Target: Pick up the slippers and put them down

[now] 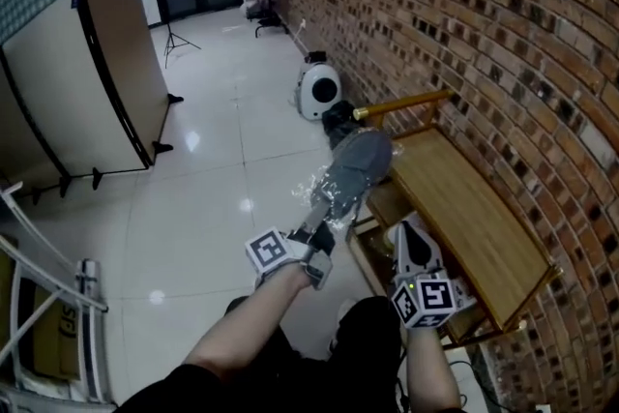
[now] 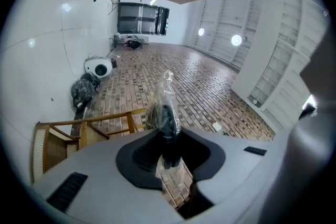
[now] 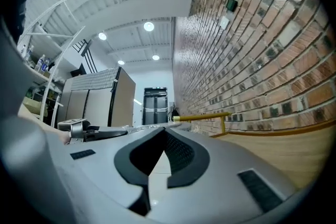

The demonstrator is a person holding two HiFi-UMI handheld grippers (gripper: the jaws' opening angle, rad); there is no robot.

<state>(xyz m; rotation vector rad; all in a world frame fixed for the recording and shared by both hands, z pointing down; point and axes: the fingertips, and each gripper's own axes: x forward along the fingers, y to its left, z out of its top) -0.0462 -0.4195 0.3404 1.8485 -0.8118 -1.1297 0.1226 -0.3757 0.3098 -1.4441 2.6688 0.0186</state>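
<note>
Slipper, grey fabric in crinkly clear plastic wrap (image 1: 356, 167).

Head view:
- Held up off the floor, heel end pinched in left gripper (image 1: 322, 225), toe end pointing away.
- Toe sits by far-left corner of low light-wood bench (image 1: 464, 208); can't tell if it touches.
- One slipper or a pair inside the wrap: not clear.
- Right gripper (image 1: 414, 245) lower, just beside bench's front edge approx mid-length, jaws pressed together, nothing in them.
- Bench's long back edge runs along red brick wall (image 1: 464, 14); yellow wooden rail (image 1: 401, 103) stands over its far end.
- Past that far end, on glossy white tile floor (image 1: 213, 160): crumpled black bag (image 1: 338, 119), then round white appliance (image 1: 317, 92), both nr the wall.
- Tall beige partition board (image 1: 77, 63) well apart, across the floor.

Left gripper view:
- Jaws clamped on slipper (image 2: 168, 118); dark upper seen thru the plastic, wrap sticking out past the jaw tips.
- Bench frame (image 2: 79, 134) at lower left w/ black bag (image 2: 84, 91) and white appliance (image 2: 98, 66) beyond it.
- Brick wall (image 2: 184, 76) fills the middle behind the slipper.

Right gripper view:
- Right gripper (image 3: 163, 136) w/ jaws closed tip to tip, empty btwn the pads.
- Bench top (image 3: 294, 149) at right, close under the jaws' side; rail (image 3: 202, 117) ahead at its far end.
- Brick wall (image 3: 252, 50) rising along the right.
- Dark double doors (image 3: 155, 105) far ahead, partition board to their left.
</note>
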